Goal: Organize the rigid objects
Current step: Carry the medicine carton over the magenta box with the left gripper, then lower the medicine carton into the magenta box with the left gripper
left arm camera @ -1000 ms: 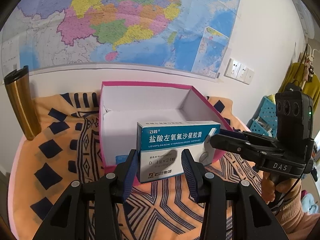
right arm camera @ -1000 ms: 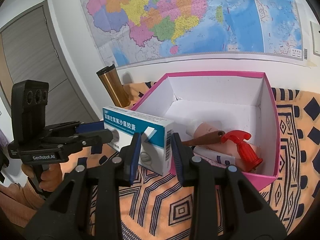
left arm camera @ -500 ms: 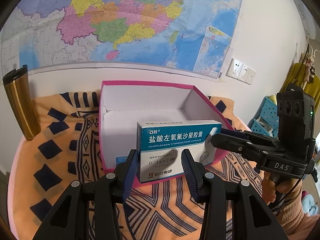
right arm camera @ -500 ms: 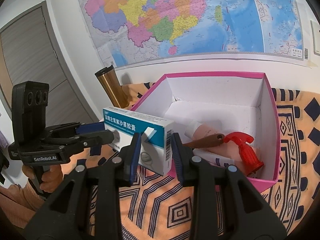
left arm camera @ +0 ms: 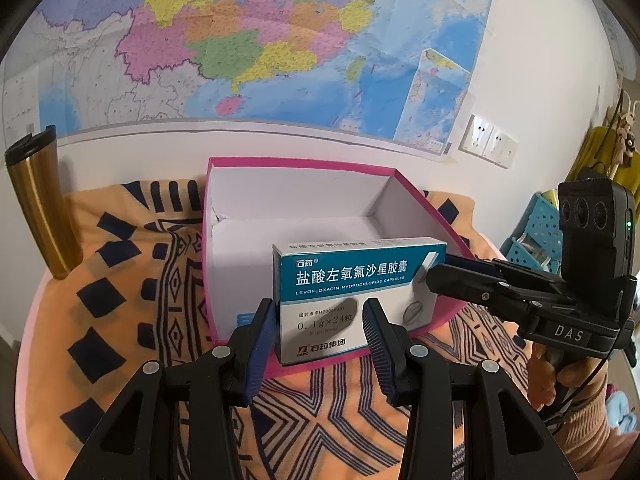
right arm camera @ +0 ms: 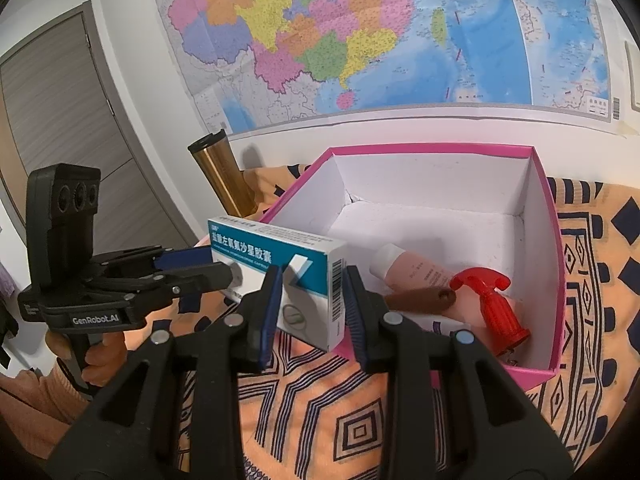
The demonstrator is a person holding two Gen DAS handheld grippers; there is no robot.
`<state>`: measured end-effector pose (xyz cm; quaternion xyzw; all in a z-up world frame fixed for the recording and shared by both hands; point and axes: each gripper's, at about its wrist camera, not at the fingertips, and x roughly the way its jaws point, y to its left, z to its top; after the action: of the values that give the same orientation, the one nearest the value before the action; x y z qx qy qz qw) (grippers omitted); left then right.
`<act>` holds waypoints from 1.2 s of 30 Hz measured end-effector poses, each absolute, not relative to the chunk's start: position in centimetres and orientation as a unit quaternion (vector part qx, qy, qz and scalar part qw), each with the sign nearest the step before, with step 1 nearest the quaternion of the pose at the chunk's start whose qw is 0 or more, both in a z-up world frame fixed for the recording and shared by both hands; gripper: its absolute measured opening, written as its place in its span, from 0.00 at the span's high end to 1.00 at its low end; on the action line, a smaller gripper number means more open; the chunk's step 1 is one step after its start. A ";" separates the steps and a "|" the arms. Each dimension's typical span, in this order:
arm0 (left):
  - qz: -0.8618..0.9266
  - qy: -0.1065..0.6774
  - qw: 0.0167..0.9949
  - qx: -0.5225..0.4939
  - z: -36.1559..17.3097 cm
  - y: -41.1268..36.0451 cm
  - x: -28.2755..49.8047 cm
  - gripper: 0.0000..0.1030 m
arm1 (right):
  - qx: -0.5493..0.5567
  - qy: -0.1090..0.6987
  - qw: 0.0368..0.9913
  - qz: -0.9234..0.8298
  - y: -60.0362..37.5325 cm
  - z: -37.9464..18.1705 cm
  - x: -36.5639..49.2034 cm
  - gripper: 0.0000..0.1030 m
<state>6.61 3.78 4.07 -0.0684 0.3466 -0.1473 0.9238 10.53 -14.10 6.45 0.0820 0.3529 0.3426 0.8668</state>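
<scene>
The medicine carton [right arm camera: 280, 280] hangs level at the pink box's [right arm camera: 558, 280] near-left corner, long axis spanning both hands: right gripper [right arm camera: 310, 304] fingers clamp its barcode end, left gripper [left arm camera: 320, 328] fingers its other end.

Setting: a lived-in home room. A large coloured wall map [left arm camera: 256, 40] covers the wall behind the surface, with white wall switches [left arm camera: 488, 146] beside its right corner. An orange patterned cloth [right arm camera: 360, 420] drapes the surface; a gold travel mug [left arm camera: 40, 204] stands at its far left corner. Clothes [left arm camera: 600, 156] hang at right. A grey door [right arm camera: 60, 128] stands at left.
</scene>
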 end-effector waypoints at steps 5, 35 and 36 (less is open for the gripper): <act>-0.146 0.348 0.923 -0.069 4.0 3.9 6.9 0.57 | 0.081 0.354 0.867 0.342 -13.9 6.4 10.7 0.67; -0.138 0.356 0.921 -0.076 3.5 4.5 7.9 0.57 | 0.093 0.363 0.862 0.342 -13.4 5.6 12.1 0.67; -0.137 0.356 0.921 -0.076 3.4 4.5 7.9 0.57 | 0.093 0.363 0.862 0.342 -13.4 5.5 12.1 0.67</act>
<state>7.94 4.49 3.43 -0.0757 0.3563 -0.1372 0.9212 12.12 -13.42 5.54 0.0931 0.3633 0.3420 0.8616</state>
